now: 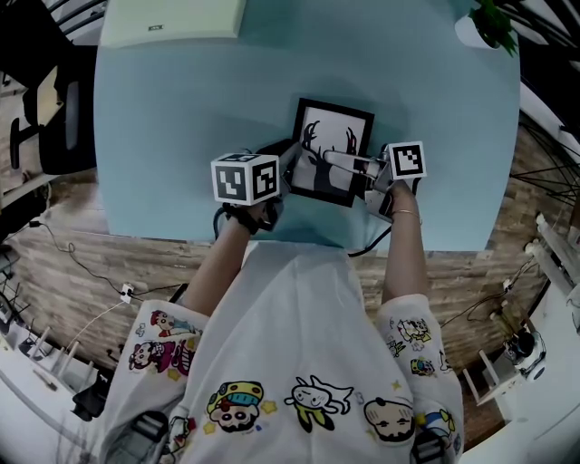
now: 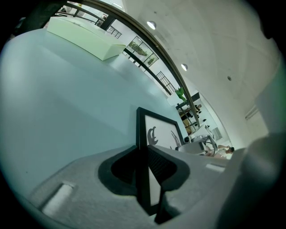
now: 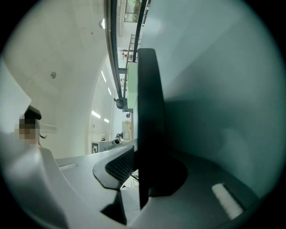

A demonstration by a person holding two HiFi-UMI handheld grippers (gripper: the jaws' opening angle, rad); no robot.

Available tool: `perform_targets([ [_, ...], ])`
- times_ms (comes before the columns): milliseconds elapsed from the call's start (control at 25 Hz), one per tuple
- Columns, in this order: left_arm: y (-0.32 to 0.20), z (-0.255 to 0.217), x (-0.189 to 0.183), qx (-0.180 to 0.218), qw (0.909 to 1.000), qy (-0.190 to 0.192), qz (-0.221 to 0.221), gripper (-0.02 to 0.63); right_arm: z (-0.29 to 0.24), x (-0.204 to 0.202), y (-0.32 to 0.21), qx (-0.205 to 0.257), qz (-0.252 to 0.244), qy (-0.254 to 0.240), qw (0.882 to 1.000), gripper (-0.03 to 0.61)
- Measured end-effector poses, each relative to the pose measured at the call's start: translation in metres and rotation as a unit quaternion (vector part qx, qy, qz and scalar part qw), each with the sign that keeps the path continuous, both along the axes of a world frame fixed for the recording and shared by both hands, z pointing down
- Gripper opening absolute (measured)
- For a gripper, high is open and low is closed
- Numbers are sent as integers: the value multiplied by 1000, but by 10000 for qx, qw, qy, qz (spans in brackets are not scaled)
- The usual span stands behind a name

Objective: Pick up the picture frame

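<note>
Picture frame (image 1: 333, 136) face-up — long axis away from person (image 1: 299, 362)

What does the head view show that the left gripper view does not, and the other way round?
Only the head view: the person's arms, the shirt, the wooden floor and the left gripper's marker cube.
Only the left gripper view: the ceiling with its lights, and, up close, the pads pressing on the frame's edge.
Both: the table, the pale box, and the frame with its antler picture, held by the left gripper.
</note>
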State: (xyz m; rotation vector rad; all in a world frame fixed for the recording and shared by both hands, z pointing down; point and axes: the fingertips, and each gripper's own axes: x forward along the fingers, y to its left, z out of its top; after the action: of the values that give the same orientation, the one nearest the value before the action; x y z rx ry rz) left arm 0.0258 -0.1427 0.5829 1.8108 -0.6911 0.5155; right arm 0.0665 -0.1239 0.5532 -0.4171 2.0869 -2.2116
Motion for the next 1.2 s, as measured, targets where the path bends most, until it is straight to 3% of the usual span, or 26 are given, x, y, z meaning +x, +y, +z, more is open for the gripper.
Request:
perform_targets([
  [120, 1, 0, 0, 13, 10000, 0, 22, 72, 7, 3, -1, 5, 96, 230, 9997, 32],
  [160, 1, 0, 0, 4, 10000, 12, 24, 72, 7, 3, -1, 27, 118, 257, 9996, 26],
  [400, 1, -1, -1, -114, 9997, 205, -79, 77, 6, 3, -1, 87, 189, 296, 9993, 25],
  [680, 1, -8, -10, 42, 9991, 394, -128, 78, 1, 1, -1, 195, 227, 516, 9982, 23],
  [1200, -16, -65, -17, 927, 9936, 608, -195, 78, -31, 7, 3, 672, 161, 1122, 9913, 21],
])
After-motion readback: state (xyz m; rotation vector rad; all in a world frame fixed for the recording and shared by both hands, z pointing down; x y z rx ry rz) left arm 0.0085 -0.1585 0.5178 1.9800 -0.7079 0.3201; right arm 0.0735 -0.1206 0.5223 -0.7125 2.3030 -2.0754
